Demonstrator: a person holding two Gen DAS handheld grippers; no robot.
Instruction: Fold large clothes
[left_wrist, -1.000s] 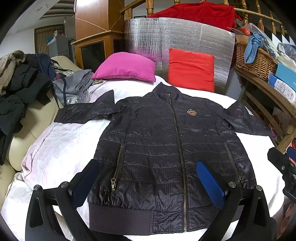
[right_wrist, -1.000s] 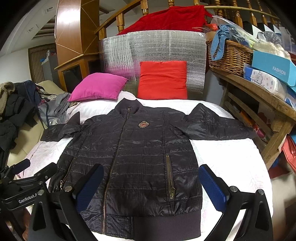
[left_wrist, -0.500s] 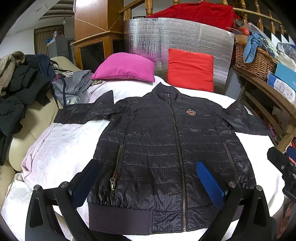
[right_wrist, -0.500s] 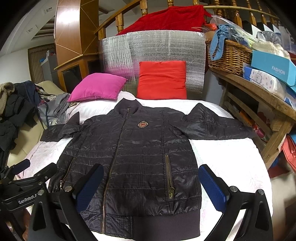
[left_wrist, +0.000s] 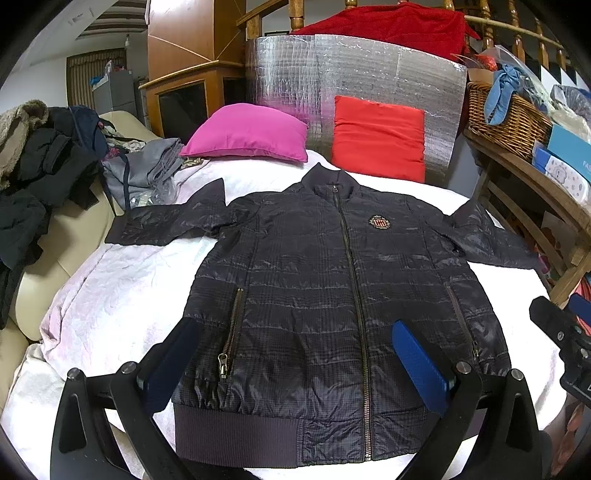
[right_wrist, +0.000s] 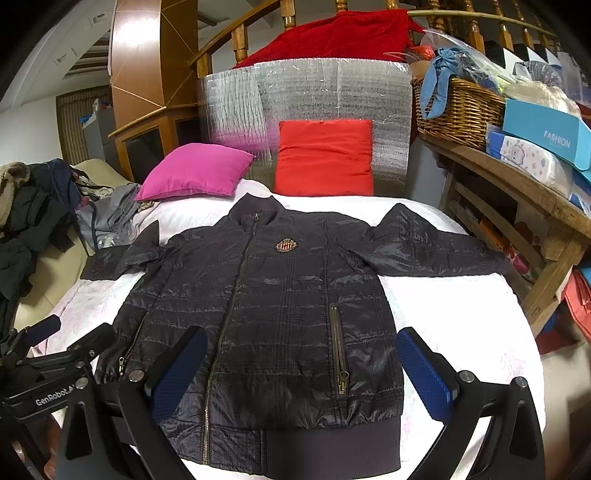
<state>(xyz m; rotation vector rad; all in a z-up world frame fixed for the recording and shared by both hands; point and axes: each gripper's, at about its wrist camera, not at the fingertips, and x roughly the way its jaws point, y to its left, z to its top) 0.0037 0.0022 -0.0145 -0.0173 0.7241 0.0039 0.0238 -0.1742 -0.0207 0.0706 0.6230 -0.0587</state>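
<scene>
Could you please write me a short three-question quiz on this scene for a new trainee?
1. True or false: the dark jacket lies zipped, front up, with both sleeves spread out.
2. Which cushion leans upright against the silver foil panel? A) the pink cushion B) the red cushion
3. Fill in: the left gripper and the right gripper are both ____ and hold nothing.

Key: 1 true. 2 B. 3 open.
</scene>
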